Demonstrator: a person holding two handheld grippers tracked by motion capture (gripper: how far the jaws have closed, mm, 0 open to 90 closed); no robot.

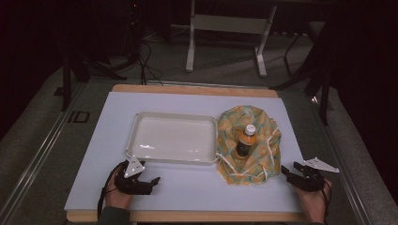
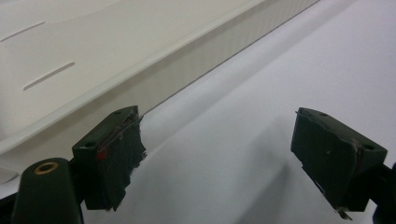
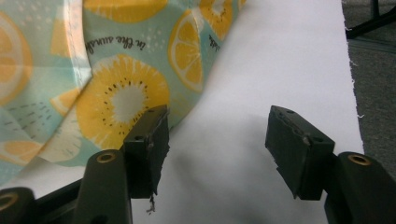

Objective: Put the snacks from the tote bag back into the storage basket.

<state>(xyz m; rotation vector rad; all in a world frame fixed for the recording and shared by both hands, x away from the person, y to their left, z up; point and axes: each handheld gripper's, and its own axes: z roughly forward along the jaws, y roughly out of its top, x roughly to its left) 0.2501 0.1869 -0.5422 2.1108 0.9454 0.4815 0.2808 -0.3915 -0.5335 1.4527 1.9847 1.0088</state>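
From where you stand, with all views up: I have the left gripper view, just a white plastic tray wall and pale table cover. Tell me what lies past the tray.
Observer: On the tray's far side a citrus-print fabric cloth lies spread on the table cover, with a small amber bottle with a white cap standing on it.
Operator: Report the right gripper.
Observer: The right gripper sits by the cloth's near right edge, jaws open, holding nothing.
Operator: Give me the tray's contents.
Observer: The high view shows it empty.
Operator: Confirm my own jaws.
Observer: The left gripper is open, just in front of the tray's near wall.
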